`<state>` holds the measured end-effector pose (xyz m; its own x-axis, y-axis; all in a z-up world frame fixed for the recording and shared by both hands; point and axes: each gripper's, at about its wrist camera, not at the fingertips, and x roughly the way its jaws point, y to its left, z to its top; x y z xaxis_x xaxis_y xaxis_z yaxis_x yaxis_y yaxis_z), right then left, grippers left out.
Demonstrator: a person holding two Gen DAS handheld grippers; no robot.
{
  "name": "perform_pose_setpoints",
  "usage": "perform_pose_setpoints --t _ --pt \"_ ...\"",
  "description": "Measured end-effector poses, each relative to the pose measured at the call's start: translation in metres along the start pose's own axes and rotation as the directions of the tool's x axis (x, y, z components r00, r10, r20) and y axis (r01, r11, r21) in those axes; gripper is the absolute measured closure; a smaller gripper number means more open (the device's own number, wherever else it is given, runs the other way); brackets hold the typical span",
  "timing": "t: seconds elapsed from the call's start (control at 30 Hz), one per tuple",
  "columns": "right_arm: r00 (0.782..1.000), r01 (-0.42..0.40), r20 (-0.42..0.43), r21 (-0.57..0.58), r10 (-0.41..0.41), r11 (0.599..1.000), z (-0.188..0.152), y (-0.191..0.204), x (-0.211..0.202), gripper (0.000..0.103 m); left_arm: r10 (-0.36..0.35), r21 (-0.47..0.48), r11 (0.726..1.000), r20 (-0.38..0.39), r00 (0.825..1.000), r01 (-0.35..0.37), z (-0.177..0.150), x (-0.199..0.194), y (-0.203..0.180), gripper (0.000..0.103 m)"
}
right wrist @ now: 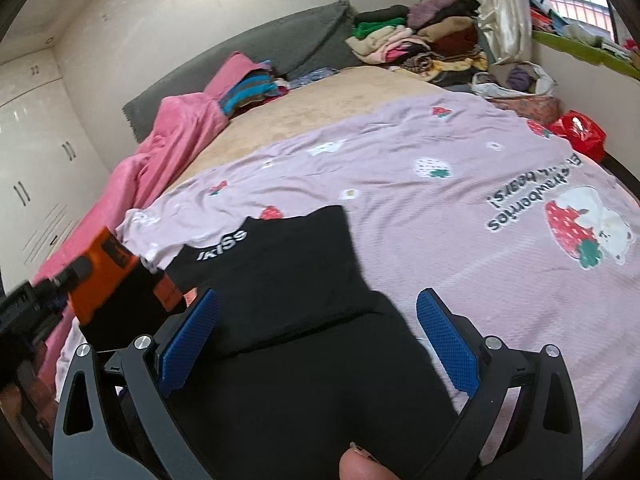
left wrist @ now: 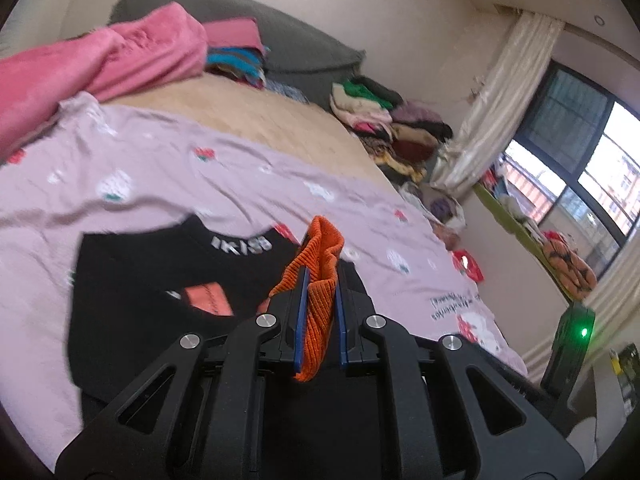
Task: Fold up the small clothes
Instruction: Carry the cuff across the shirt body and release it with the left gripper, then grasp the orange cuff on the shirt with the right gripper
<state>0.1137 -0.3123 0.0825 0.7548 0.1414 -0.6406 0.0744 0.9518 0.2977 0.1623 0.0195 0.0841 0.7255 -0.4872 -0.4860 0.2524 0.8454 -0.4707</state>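
A small black garment (left wrist: 160, 272) with white lettering at its collar lies on a lilac strawberry-print sheet (left wrist: 160, 168). My left gripper (left wrist: 322, 272) is shut on an orange ribbed cuff (left wrist: 320, 312), which bunches up over the fingertips and hangs below the pads. In the right wrist view the black garment (right wrist: 280, 264) lies folded over itself under my right gripper (right wrist: 318, 294). That gripper is open, its blue pads (right wrist: 188, 344) standing wide on either side of the cloth. A thumb (right wrist: 360, 464) shows at the bottom edge. An orange and black blurred tool (right wrist: 112, 276) is at the left.
A pink blanket (left wrist: 120, 56) is heaped at the sheet's far left. Piles of clothes (right wrist: 420, 40) sit by the grey headboard (right wrist: 260, 48) and curtain. A red bag (right wrist: 576, 132) lies off the bed's right side. White wardrobe doors (right wrist: 32, 160) stand at the left.
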Motion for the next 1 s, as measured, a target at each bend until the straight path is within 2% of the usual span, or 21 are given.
perform_pose_setpoints --t 0.27,0.47,0.5,0.6,0.67,0.73,0.87,0.93,0.97,1.0 --pt "0.999 0.045 -0.015 0.02 -0.045 0.999 -0.001 -0.016 0.007 0.005 -0.033 0.035 0.999 -0.122 0.992 0.037 -0.031 0.046 0.001 0.098" --pt "0.997 0.072 -0.03 0.015 -0.072 0.997 -0.002 -0.019 0.012 0.005 -0.078 0.019 0.996 -0.221 0.972 0.085 -0.052 0.07 0.008 0.096" --pt "0.997 0.075 -0.036 0.017 -0.074 0.997 -0.001 -0.02 0.013 0.005 -0.1 0.013 0.994 -0.239 0.966 0.106 -0.056 0.073 0.01 0.094" --pt "0.995 0.083 -0.055 0.031 -0.081 0.996 -0.002 -0.021 0.019 0.005 -0.114 0.025 0.992 -0.259 0.959 0.125 -0.06 0.076 0.01 0.078" --pt "0.994 0.085 -0.067 0.026 -0.083 0.996 -0.003 -0.019 0.023 0.005 -0.119 0.021 0.991 -0.262 0.958 0.129 -0.061 0.075 0.012 0.061" --pt "0.993 0.076 -0.095 0.015 -0.074 0.997 -0.005 -0.015 0.03 0.005 -0.133 0.004 0.99 -0.264 0.955 0.139 -0.06 0.073 0.017 0.053" --pt "0.987 0.033 -0.156 0.011 -0.031 0.999 -0.016 -0.006 0.044 0.005 -0.122 -0.018 0.993 -0.227 0.966 0.121 -0.052 0.064 0.03 0.04" --pt "0.98 0.005 -0.201 0.0 -0.005 1.0 -0.025 0.001 0.053 0.006 -0.086 -0.023 0.996 -0.199 0.976 0.083 -0.047 0.057 0.036 0.035" --pt "0.976 -0.01 -0.217 -0.007 0.009 1.0 -0.029 0.005 0.057 0.007 -0.061 -0.025 0.998 -0.186 0.981 0.057 -0.045 0.054 0.041 0.031" --pt "0.969 -0.034 -0.244 -0.017 0.029 0.999 -0.034 0.011 0.063 0.015 -0.021 -0.029 0.999 -0.162 0.987 0.016 -0.041 0.05 0.048 0.029"
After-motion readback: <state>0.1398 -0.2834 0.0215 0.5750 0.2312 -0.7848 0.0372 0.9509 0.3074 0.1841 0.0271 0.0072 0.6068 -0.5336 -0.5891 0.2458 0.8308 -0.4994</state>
